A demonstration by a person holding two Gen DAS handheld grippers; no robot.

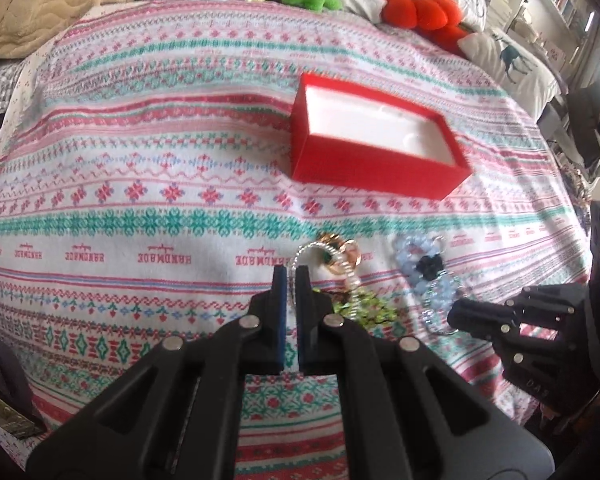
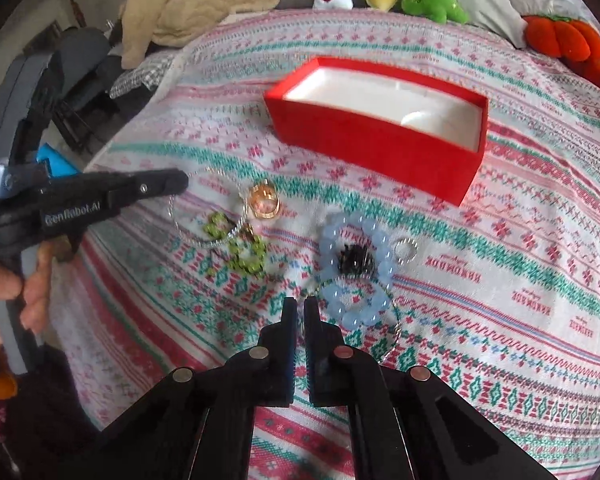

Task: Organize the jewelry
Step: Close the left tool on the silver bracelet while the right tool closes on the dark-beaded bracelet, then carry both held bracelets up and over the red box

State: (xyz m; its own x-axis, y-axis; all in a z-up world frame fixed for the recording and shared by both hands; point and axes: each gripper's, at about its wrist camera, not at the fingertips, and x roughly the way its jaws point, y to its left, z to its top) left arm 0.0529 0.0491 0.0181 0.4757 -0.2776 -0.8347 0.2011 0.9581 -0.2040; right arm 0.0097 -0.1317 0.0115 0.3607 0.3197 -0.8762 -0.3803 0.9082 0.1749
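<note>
Left wrist view: my left tongs [image 1: 291, 276] are clenched on a thin silver chain [image 1: 306, 254] that loops up from the jewelry pile. My right tongs [image 2: 300, 307] look clamped on another fine chain by the pale blue bead bracelets [image 2: 354, 264], though I can't be sure. So I'm mid pick-up, I think. Next comes carrying both to the open red box [image 2: 380, 144], white inside and apparently empty, beyond the pile on the patterned blanket [image 2: 500, 280].

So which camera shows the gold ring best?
The right wrist view: the gold ring lies in the open on the blanket, its whole hoop visible. In the left wrist view it is blurred and tangled behind the silver chain.
</note>
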